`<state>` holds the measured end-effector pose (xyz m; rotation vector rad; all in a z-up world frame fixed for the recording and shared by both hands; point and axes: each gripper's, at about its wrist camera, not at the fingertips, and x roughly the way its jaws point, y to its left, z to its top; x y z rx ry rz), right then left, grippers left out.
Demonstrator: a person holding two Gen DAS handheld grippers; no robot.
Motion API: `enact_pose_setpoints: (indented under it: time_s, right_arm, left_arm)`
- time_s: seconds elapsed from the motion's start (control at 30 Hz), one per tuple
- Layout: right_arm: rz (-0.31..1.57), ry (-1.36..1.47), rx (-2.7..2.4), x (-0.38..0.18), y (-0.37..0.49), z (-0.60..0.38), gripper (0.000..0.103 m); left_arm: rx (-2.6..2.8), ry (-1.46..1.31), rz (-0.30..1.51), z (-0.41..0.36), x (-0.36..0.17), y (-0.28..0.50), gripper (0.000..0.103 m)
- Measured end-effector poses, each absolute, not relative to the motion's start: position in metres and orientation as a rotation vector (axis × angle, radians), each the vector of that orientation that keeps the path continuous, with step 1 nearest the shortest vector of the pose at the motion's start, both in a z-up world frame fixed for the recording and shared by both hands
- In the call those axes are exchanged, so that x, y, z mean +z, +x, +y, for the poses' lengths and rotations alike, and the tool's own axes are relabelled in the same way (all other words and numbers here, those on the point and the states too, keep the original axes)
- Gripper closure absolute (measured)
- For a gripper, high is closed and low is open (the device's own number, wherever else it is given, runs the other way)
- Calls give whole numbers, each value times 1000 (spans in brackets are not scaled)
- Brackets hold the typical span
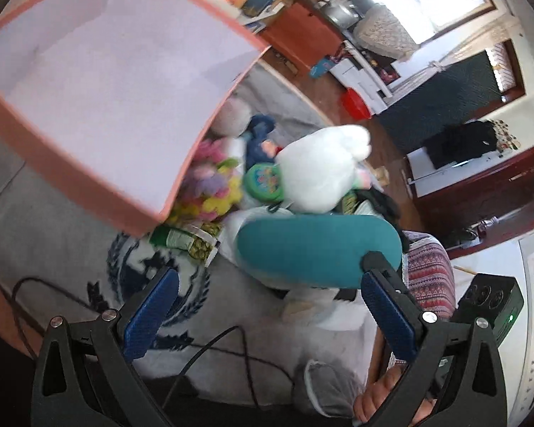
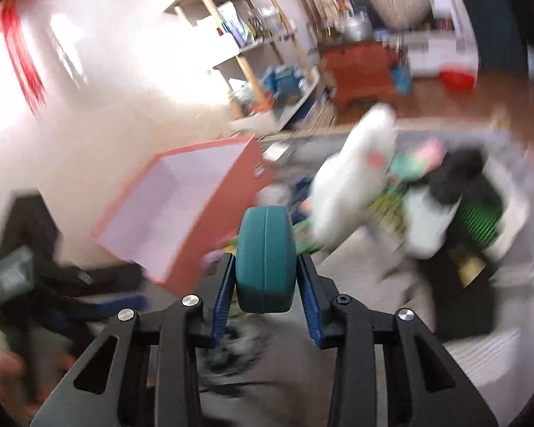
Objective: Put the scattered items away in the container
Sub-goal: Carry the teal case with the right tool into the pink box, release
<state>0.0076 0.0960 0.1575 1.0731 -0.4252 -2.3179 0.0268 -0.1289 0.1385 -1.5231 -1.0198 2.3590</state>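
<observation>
The right gripper (image 2: 265,286) pinches a teal case (image 2: 265,259) between its blue pads (image 2: 308,302), which press on its two flat sides. The case hangs above the rug, between the pink box (image 2: 181,210) and the pile of toys. It looks hard and smooth, with a seam around its edge, so it is probably light and stiff but a little slippery; the hold across the flat sides seems a good one.

The left gripper (image 1: 267,316) has its jaws spread wide and holds nothing. In its view the case (image 1: 318,251) is seen from the side, just beyond its fingers.

The box is empty as far as its inside shows. The right view is strongly blurred, so the toys there are hard to name. A white plush (image 1: 324,170) covers part of the pile, and what lies under it cannot be seen.
</observation>
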Motion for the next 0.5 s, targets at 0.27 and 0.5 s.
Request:
enact_pose_setpoints:
  time_s: [0.27,0.5]
  right_arm:
    - [-854,1262,-2051,120,20,106,69]
    - [-792,1141,-2247,176,28,103,69]
  left_arm:
    - [2233,-1709,-1264,-160,75,37,0]
    - [2176,-1865,-1356,-171,37,51,0]
